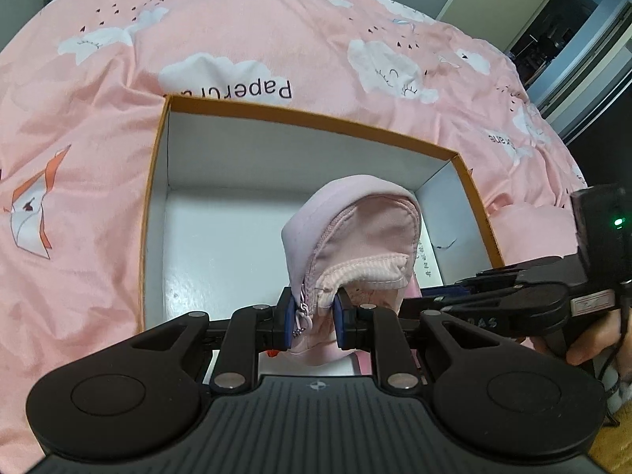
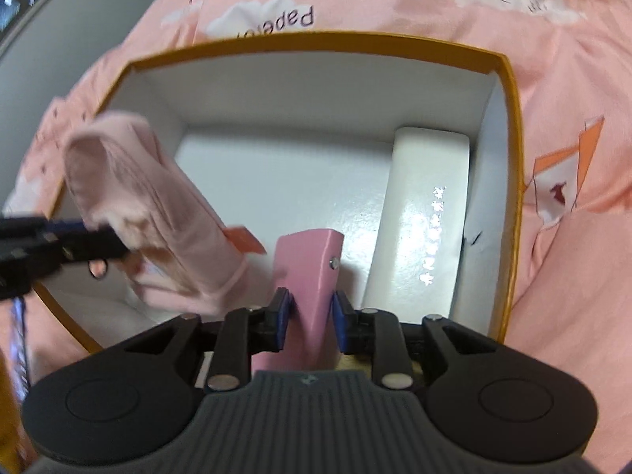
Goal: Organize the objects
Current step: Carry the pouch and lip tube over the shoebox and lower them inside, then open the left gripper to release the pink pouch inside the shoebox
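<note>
Down on the pink bedspread (image 1: 245, 39) printed with white clouds sits an open cardboard box (image 1: 316, 120) with an orange rim and white inside, and both grippers hang over it, pointing steeply down.

From the left wrist view, the left gripper (image 1: 314, 318) has its blue pads pressed narrowly against the zippered edge of a soft pale-pink fabric pouch (image 1: 355, 233), which stands up above the box floor; a small metal zipper pull dangles by the left pad. At the right edge of this view the right gripper (image 1: 493, 300) reaches in sideways, with part of a hand (image 1: 592, 339) behind it, but whether its jaws are parted cannot be told from here.

Only the right wrist view shows that. The right gripper (image 2: 310, 322) has a slim pink case (image 2: 308, 276) with a small silver stud between its pads; the left pad lies at the case, while a thin gap shows at the right pad, so the hold looks loosened rather than firm. This view also shows a long white rectangular box (image 2: 422, 213) lying along the right inner wall of the cardboard box (image 2: 509, 158), mostly hidden in the other view. The pouch (image 2: 150, 197) appears blurred at left, over the box's left side, with the left gripper (image 2: 79, 241) gripping it and a small orange tag (image 2: 243, 239) beside it.
</note>
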{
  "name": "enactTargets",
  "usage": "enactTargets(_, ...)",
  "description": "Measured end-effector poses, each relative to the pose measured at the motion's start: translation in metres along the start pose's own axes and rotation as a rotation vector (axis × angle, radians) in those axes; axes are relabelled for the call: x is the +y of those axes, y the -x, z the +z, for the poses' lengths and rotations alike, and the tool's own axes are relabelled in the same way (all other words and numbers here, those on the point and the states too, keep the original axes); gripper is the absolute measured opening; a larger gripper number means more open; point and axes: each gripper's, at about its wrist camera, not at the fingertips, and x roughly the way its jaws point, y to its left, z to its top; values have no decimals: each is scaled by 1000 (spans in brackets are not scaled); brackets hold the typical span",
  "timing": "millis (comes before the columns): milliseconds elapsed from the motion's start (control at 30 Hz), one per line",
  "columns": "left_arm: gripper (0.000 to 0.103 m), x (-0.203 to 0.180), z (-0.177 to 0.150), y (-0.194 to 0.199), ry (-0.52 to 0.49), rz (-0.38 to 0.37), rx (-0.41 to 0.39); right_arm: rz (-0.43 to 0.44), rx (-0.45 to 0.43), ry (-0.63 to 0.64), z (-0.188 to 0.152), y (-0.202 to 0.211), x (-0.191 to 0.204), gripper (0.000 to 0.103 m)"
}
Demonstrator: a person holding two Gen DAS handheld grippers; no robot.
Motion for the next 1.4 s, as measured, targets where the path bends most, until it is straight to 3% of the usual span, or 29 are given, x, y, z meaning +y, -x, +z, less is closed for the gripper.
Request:
enactTargets(233, 22, 3, 7, 6, 3, 0, -5, -34, 87, 81, 3, -16, 6, 38)
enactTargets(433, 22, 2, 6, 5, -4, -2, 8, -39, 103, 95, 5, -22, 7, 42)
enactTargets(567, 22, 2, 6, 1, -6, -11, 26, -87, 83, 126, 6, -14, 9, 45)
enactTargets(700, 22, 1, 6, -2, -3, -14, 37, -73, 54, 101, 10, -4, 1, 38)
enactTargets(767, 22, 0, 7, -6, 4, -34, 61, -82, 29, 71, 14, 0, -6, 24)
enactTargets(833, 22, -2, 9, -13, 7, -56, 97, -93, -15, 56, 16, 8, -10, 23)
enactTargets(1100, 22, -24, 12, -50, -12, -104, 238, -137, -167, 78, 14, 41, -11, 24)
enactTargets(1400, 26, -21, 23, -86, 39, -98, 366, -74, -165, 60, 3, 39, -11, 33)
